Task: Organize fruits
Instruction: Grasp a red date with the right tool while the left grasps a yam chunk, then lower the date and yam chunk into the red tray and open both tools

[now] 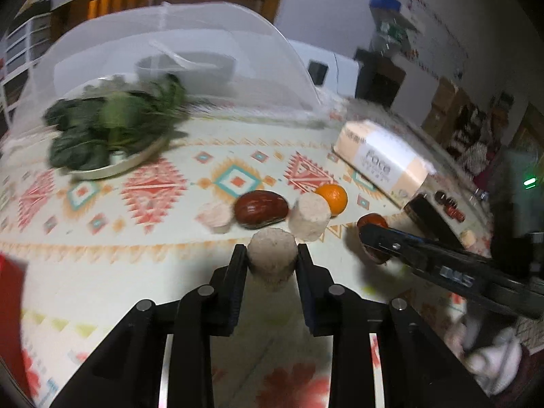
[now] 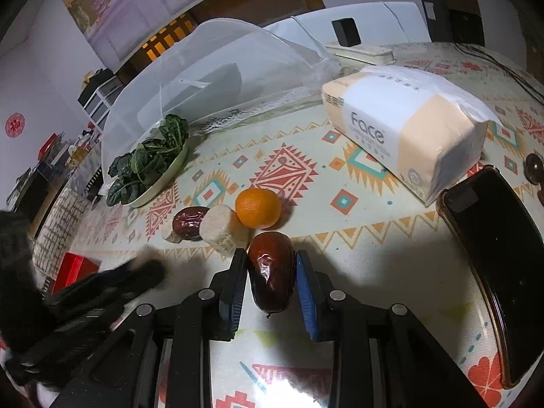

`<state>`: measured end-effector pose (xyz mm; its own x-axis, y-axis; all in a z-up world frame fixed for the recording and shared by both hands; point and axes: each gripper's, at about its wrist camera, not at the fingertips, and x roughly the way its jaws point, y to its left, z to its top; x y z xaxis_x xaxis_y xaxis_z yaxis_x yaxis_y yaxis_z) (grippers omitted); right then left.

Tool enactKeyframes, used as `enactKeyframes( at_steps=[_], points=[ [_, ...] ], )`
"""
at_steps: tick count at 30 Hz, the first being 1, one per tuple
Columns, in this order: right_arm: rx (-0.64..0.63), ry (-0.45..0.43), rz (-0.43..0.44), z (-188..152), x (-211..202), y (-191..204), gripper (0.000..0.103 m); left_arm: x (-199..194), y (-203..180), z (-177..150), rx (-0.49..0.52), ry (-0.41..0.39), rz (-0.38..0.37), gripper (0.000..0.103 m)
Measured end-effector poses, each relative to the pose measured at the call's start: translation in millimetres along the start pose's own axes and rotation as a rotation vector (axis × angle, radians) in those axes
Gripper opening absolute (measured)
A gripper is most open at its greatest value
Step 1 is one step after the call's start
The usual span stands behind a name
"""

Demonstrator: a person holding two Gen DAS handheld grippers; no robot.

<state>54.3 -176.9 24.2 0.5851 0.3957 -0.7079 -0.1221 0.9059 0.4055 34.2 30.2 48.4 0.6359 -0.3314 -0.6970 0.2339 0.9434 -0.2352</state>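
My left gripper [image 1: 271,255] is shut on a pale cut cylinder piece [image 1: 271,260], held just above the patterned tablecloth. Beyond it lie a second pale cylinder [image 1: 309,216], a red date [image 1: 261,209], a smaller pale piece [image 1: 217,216] and an orange [image 1: 332,198]. My right gripper [image 2: 271,265] is shut on another red date [image 2: 272,270]; it also shows in the left wrist view [image 1: 374,238]. In the right wrist view the orange [image 2: 258,208], a pale cylinder [image 2: 222,228] and a red date [image 2: 189,222] lie ahead in a row.
A plate of leafy greens [image 1: 112,129] sits at the left under a mesh food cover [image 1: 190,51]. A tissue pack [image 2: 404,129] lies to the right. A dark phone [image 2: 493,255] lies at the right edge. A red box [image 2: 73,268] is at the left.
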Motion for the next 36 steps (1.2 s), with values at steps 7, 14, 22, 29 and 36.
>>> enactKeyframes(
  at_steps=[7,14,22,29,36],
  points=[
    [-0.047,-0.015,0.02,-6.1,-2.9,22.3,0.031,-94.0,64.6,-26.7,-0.163,-0.131,0.031,0.028],
    [-0.14,0.012,0.099,-21.3,-12.5,99.6,0.031,-180.2,155.2,-69.9,-0.338,-0.25,0.162,0.028],
    [-0.3,0.056,0.192,-41.3,-3.8,220.9,0.031,-228.0,234.1,-118.3,-0.493,-0.306,0.262,0.028],
    [-0.417,0.138,0.255,-67.8,31.2,314.6,0.031,-238.1,280.1,-135.2,-0.562,-0.293,0.272,0.028],
    [-0.466,0.24,0.254,-87.5,85.8,371.2,0.031,-228.7,306.2,-124.0,-0.57,-0.229,0.287,0.028]
  ],
)
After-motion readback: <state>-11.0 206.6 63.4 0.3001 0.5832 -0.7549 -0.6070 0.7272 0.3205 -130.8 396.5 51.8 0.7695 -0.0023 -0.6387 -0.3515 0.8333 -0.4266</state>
